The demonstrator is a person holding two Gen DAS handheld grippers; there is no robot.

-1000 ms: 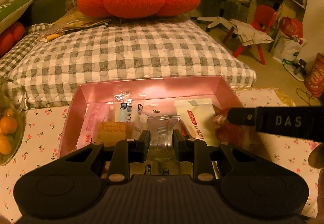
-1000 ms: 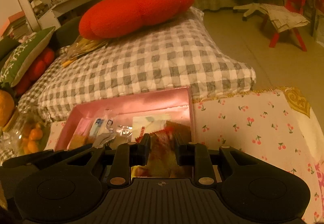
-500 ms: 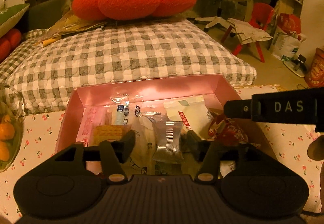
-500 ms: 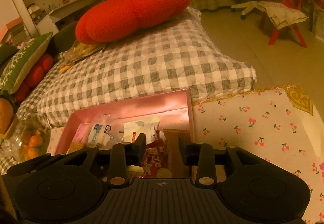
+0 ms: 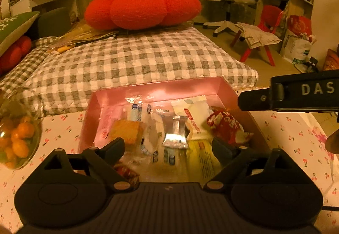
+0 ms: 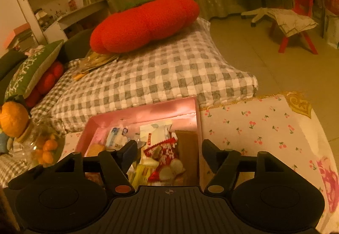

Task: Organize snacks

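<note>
A pink box on the cherry-print cloth holds several snack packets. My left gripper hangs over its near edge, jaws opening wide and touching nothing. A silver packet lies loose in the box just beyond the fingertips, next to a square biscuit and a white packet. My right gripper hovers over the box's right end, jaws opening. A red packet rests in the box beneath the gap, clear of both pads. The same red packet and the right gripper's body appear in the left wrist view.
A glass jar of small oranges stands left of the box, also in the right wrist view. Behind the table lie a grey checked cushion and a red pumpkin cushion. Cherry-print cloth spreads right of the box.
The left gripper opened and let go of the silver packet; the right opened and let go of the red packet. Both packets now lie in the box, and both grippers drew back and up.
</note>
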